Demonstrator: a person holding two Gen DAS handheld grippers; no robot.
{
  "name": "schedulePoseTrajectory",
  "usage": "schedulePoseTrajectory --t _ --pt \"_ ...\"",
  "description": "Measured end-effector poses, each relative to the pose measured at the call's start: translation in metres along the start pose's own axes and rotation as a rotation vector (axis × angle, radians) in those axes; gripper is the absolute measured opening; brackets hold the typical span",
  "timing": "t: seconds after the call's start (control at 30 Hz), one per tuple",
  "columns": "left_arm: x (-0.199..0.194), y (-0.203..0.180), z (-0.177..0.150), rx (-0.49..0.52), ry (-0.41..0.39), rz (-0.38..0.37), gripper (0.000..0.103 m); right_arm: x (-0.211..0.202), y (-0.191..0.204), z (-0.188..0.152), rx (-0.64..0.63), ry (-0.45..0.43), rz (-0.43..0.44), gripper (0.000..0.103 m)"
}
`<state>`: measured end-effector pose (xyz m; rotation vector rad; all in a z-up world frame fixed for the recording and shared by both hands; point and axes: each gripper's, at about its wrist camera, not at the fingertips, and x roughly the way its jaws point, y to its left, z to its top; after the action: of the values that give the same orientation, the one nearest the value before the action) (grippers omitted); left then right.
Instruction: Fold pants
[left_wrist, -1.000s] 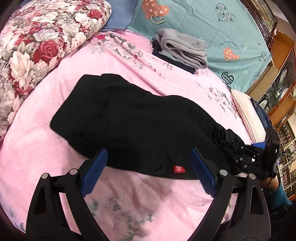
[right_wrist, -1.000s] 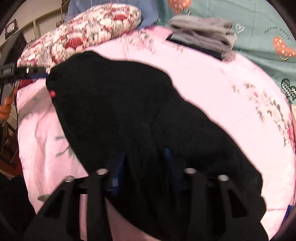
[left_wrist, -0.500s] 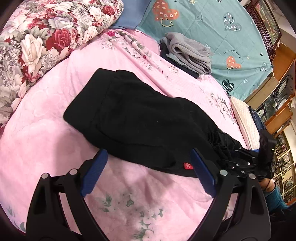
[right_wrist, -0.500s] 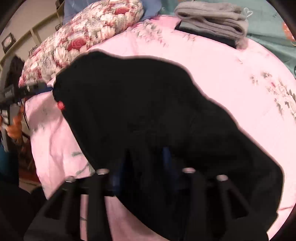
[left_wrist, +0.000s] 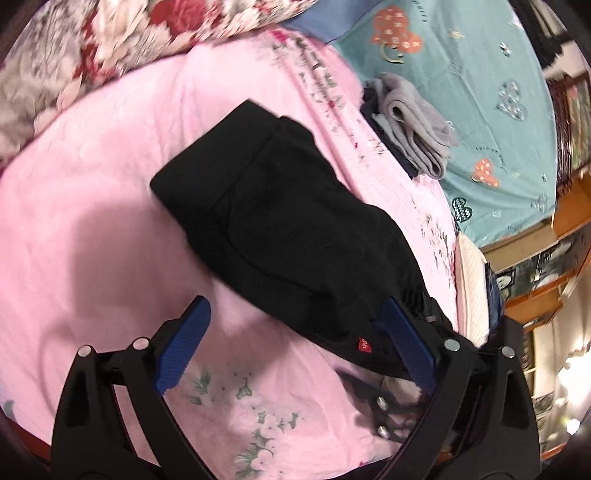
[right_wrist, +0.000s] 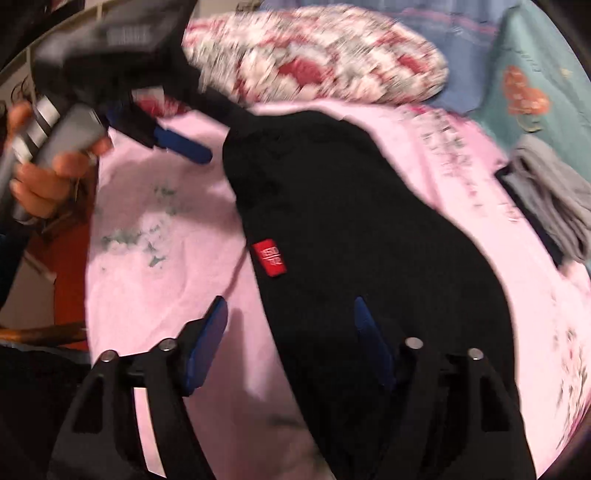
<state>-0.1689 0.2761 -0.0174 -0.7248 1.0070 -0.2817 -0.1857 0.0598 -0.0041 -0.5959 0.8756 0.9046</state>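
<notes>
Both tools are showing the same build: the left gripper (left_wrist: 295, 347) is carrying two black plastic arms with triangular cut-outs, each tipped by a ribbed blue pad (left_wrist: 183, 345), with round silver screws (left_wrist: 451, 344) sitting at the pivots. The right gripper (right_wrist: 290, 339) is showing matching black arms, blue pads and silver screw heads. At ten o'clock in the right wrist view, a hand (right_wrist: 40, 184) is wrapping a grey handle with a silver band, below a black housing, blurred.
</notes>
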Motion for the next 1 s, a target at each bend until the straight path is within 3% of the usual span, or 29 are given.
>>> schedulePoseTrajectory --t 0.07,0.13,0.33,0.57,0.77,0.87,0.93,1.0 --pt "0.003 0.003 0.001 -0.030 0.005 -0.013 0.096 0.007 -0.001 0.005 -0.009 -0.001 0.007 0.034" --pt "0.009 0.003 0.003 -0.050 0.012 -0.024 0.096 0.007 -0.008 0.011 -0.013 -0.002 0.005 0.018" --pt "0.032 -0.001 0.011 -0.110 0.021 -0.061 0.097 -0.019 -0.052 0.018 0.160 -0.089 0.078 0.014" --pt "0.047 -0.007 0.022 -0.198 -0.062 -0.109 0.097 -0.022 -0.057 0.015 0.212 -0.102 0.125 0.014" --pt "0.049 -0.005 0.030 -0.254 -0.125 -0.119 0.095 -0.018 -0.040 0.010 0.166 -0.076 0.129 0.014" --pt "0.054 -0.010 0.030 -0.223 -0.127 -0.063 0.084 -0.013 -0.036 0.007 0.165 -0.028 0.157 0.020" --pt "0.057 -0.009 0.030 -0.202 -0.127 -0.020 0.074 -0.024 -0.047 0.001 0.222 -0.048 0.195 0.047" --pt "0.059 -0.007 0.031 -0.191 -0.125 0.019 0.065 -0.056 -0.076 -0.014 0.342 -0.136 0.203 0.055"
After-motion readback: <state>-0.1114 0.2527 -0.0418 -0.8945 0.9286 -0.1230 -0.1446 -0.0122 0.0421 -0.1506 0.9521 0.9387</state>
